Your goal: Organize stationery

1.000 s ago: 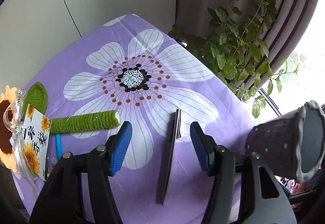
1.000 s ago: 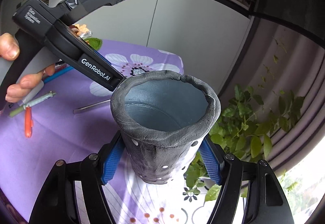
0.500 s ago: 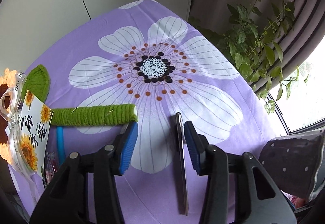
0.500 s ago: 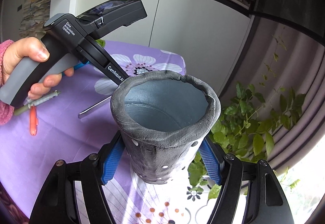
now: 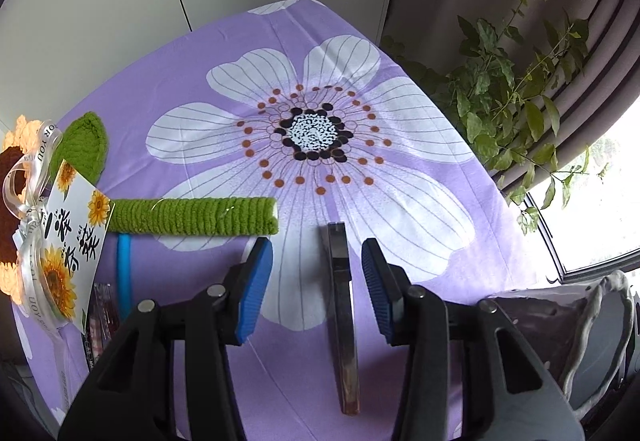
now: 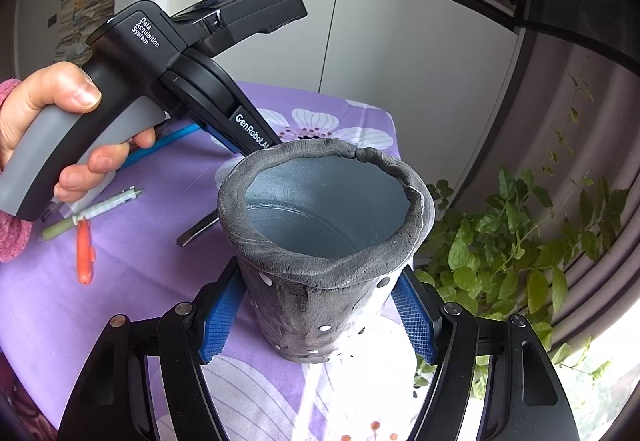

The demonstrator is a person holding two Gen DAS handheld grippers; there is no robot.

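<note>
A flat dark metal ruler (image 5: 343,305) lies on the purple flowered cloth (image 5: 360,53); its near end also shows in the right wrist view (image 6: 196,231). My left gripper (image 5: 318,289) is open and straddles the ruler's far half, fingers apart on either side, just above it. My right gripper (image 6: 318,315) is shut on a grey dotted pen pot (image 6: 324,241), held upright and tilted, mouth open and empty. The pot also shows at the left wrist view's right edge (image 5: 560,325).
A green crocheted stem (image 5: 192,217) with sunflower bouquet and card (image 5: 68,241) lies left, beside a blue pen (image 5: 123,273). An orange pen (image 6: 84,251) and a green-tipped pen (image 6: 96,211) lie on the cloth. A leafy plant (image 5: 512,113) stands beyond the table's right edge.
My left gripper has swung right and moved over the ruler, which now lies between its fingers. The jaws have narrowed a little. The right gripper still holds the pot.
</note>
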